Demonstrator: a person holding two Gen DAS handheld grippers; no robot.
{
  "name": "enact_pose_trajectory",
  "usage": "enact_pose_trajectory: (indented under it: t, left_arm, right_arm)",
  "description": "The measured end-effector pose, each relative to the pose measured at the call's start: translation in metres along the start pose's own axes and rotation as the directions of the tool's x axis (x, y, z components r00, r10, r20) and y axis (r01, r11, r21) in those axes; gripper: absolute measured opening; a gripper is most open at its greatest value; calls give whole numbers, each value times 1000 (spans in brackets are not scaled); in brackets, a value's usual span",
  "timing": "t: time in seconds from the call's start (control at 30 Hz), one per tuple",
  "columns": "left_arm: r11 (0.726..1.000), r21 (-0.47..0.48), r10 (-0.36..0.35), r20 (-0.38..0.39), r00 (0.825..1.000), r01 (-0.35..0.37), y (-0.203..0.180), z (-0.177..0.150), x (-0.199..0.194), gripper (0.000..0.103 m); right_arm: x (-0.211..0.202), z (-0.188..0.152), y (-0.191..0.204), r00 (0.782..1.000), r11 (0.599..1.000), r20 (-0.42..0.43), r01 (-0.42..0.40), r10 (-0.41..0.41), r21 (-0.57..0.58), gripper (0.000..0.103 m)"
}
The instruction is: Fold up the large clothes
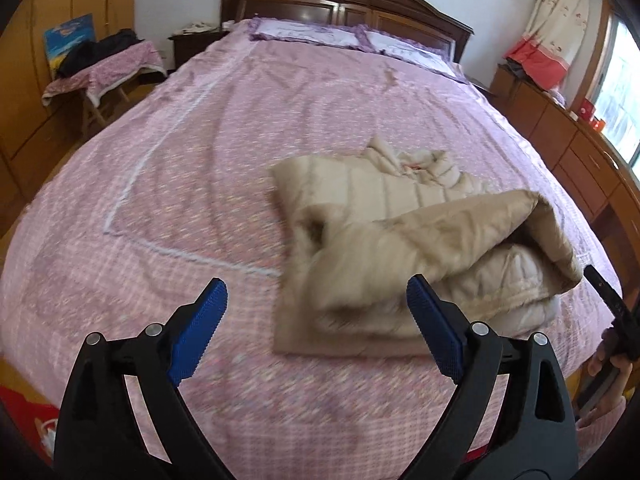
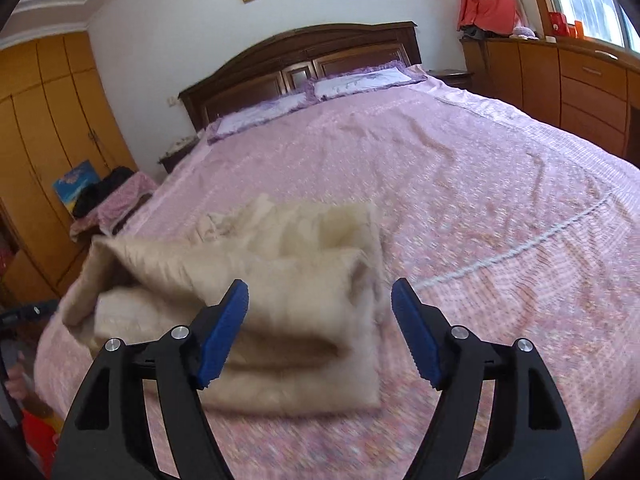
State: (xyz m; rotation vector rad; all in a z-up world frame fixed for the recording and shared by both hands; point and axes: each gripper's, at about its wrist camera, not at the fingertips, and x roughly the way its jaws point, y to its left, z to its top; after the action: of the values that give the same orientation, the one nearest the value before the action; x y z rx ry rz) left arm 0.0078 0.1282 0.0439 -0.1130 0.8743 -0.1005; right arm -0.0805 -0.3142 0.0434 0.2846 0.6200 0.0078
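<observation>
Where the beige padded jacket (image 1: pixel 404 240) lies folded on the pink bedspread (image 1: pixel 192 168), it sits just ahead of both tongs, its lower half doubled up over the quilted body so that a loose flap arches over the nearer edge. Seen from the left wrist, the left gripper (image 1: pixel 316 320) stands with its blue pads wide apart and nothing between them; the jacket lies beyond and to the right of its right pad. Seen from the right wrist, the right gripper (image 2: pixel 320 328) is likewise spread, empty, with the jacket (image 2: pixel 256 288) ahead and to the left, behind its left pad (the cloth is blurred, so seams are hard to read). No pad touches the fabric. Farther beyond the tongs, two lilac pillows (image 2: pixel 320 92) rest against the dark wooden headboard (image 2: pixel 304 56). A chair (image 1: pixel 100 68) draped in cloth stands off to the left, by the yellow wardrobe (image 2: pixel 52 128).
</observation>
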Motion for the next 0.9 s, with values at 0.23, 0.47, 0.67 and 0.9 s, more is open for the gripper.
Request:
enact_pose_trajectory:
  t: [0.23,0.47,0.67,0.9]
  left_arm:
    - [998,-33,47,-55,997,-49,33,-30,8,91]
    - [999,34,-24,-137,990,29,27,-42,68,91]
    - [993,-26,-114,-174,978,112,23,-37,111,91]
    - [960,-115,-272,-166,948,256,22,-35,120,56]
  right_arm:
    - [10,-32,-17,993,997,-109,33,-40,-67,73]
    - [42,-47,-14,980,999,-195,-46,40,-29,77]
    - [71,-51,-6,968,998,-242,-66,65,2,78]
    - [88,-51,-16,953,988,-270,-112,137,103,75]
